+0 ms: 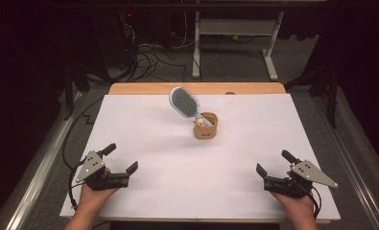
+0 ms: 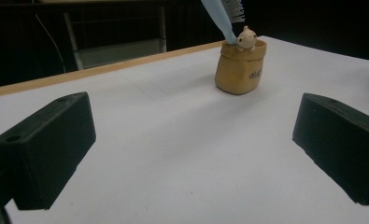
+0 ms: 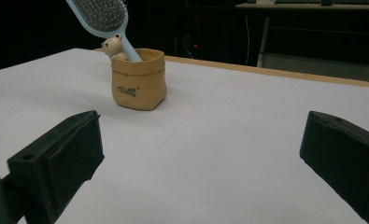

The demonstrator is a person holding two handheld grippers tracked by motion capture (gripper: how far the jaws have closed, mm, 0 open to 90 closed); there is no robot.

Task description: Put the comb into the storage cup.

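Note:
A tan bag-shaped holder (image 1: pixel 206 126) (image 2: pixel 240 69) (image 3: pixel 139 79) stands near the middle of the white table, toward its far side. A light blue hairbrush (image 1: pixel 183 102) (image 2: pixel 222 18) (image 3: pixel 102 21) stands handle-down in it and leans to the left and away. A small bear figure (image 1: pixel 199 122) (image 2: pixel 245 38) (image 3: pixel 112 48) peeks over the rim. My left gripper (image 1: pixel 120 157) (image 2: pixel 194 149) rests open at the near left, held in a hand, nothing between its jaws. My right gripper (image 1: pixel 275 163) (image 3: pixel 203 158) rests open at the near right, also holding nothing.
A white sheet (image 1: pixel 177 172) covers the wooden table (image 1: pixel 144 88), whose bare far edge shows. Beyond it are a white desk frame (image 1: pixel 235 28) and cables (image 1: pixel 148 57) on the floor. A metal rail (image 1: pixel 38 172) runs along the left side.

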